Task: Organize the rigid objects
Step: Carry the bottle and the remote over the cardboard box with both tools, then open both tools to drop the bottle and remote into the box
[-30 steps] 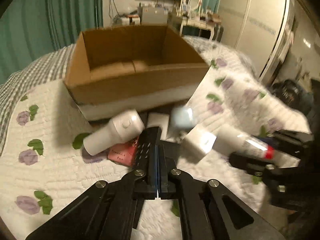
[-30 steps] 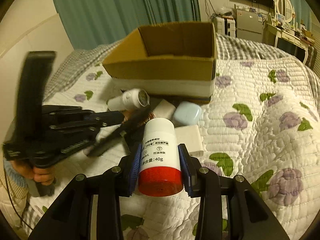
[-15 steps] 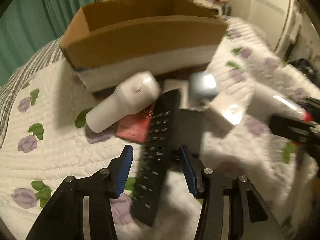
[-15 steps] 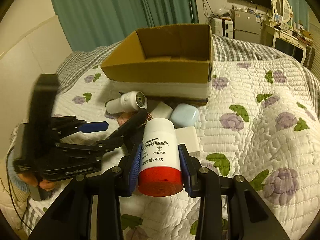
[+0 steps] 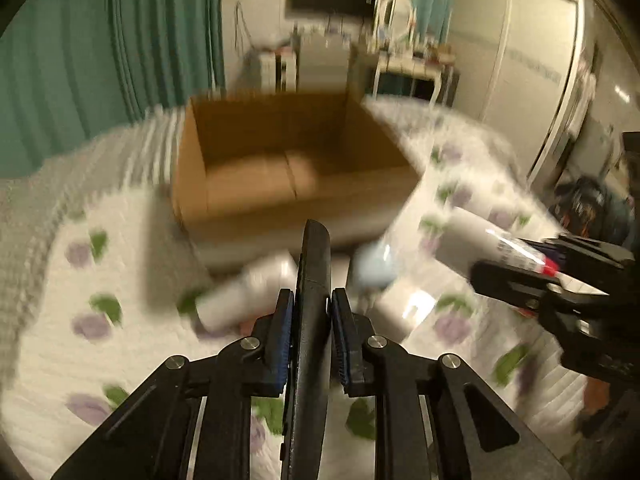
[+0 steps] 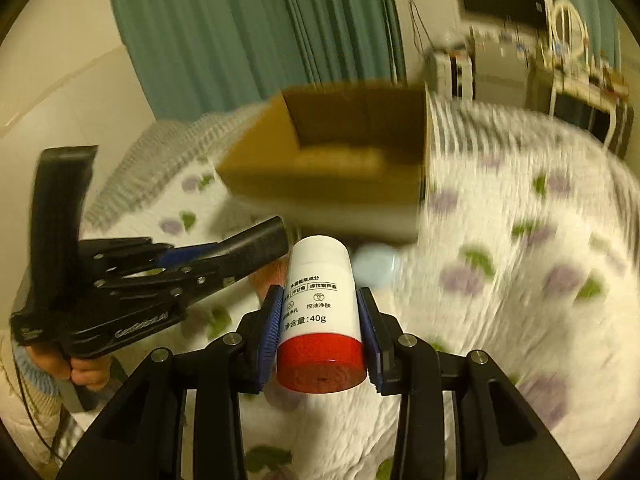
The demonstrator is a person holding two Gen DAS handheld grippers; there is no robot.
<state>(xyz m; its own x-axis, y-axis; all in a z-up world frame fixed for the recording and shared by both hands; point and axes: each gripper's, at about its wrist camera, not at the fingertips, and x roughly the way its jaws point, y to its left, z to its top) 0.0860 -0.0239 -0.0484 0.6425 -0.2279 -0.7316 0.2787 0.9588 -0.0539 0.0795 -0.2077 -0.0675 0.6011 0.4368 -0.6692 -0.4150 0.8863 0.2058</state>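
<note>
Cardboard box (image 5: 296, 168) is sitting empty on the bed; the left claw (image 5: 311, 320) is closing on the black remote (image 5: 314, 280), the right claw (image 6: 318, 320) clamping the white bottle (image 6: 320, 300); both should be clearing the rim before releasing.

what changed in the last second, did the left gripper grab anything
Yes. The left gripper, shut and empty a second ago, opened around the black remote on the quilt; its jaws are closing on it and it is now lifted, pointing toward the cardboard box. The right gripper kept its grip on the white red-capped bottle. The box is still empty.
</note>
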